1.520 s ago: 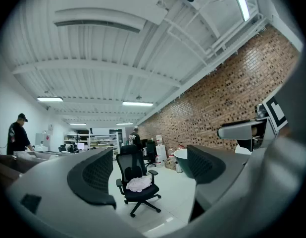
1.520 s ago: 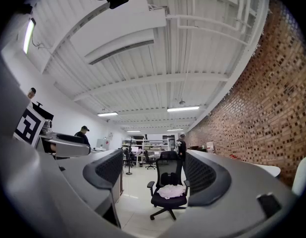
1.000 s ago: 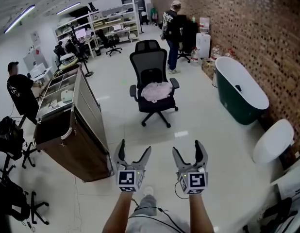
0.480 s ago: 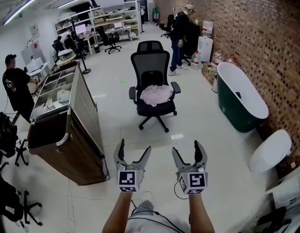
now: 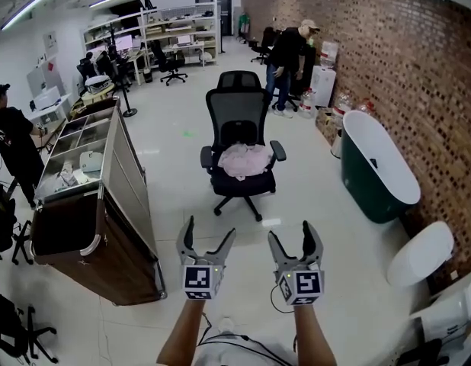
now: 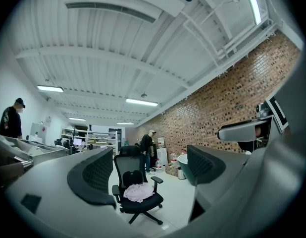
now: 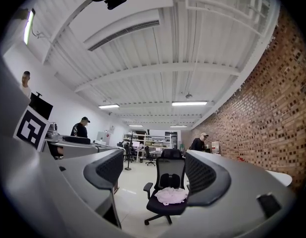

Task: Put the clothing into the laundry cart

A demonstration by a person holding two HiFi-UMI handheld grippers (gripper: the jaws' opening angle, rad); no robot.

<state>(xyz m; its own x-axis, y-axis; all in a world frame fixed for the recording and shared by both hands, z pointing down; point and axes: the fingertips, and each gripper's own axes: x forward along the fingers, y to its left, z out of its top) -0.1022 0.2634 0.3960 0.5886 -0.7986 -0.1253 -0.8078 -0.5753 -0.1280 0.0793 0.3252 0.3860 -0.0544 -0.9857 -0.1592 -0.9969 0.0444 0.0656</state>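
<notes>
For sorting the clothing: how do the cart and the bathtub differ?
The cart is brown and boxy; the bathtub is dark green outside, white inside, and rounded. The cart stands left of the chair; the bathtub stands right, by the brick wall. Both are open on top.

Ahead of you the clothing [image 5: 245,161], a pale pink garment, lies crumpled in a loose heap on the seat of a black office chair [image 5: 240,111]. To your left stands the laundry cart [image 5: 136,200], long and brown-sided, its near compartment dark and open, well apart from the chair.
</notes>
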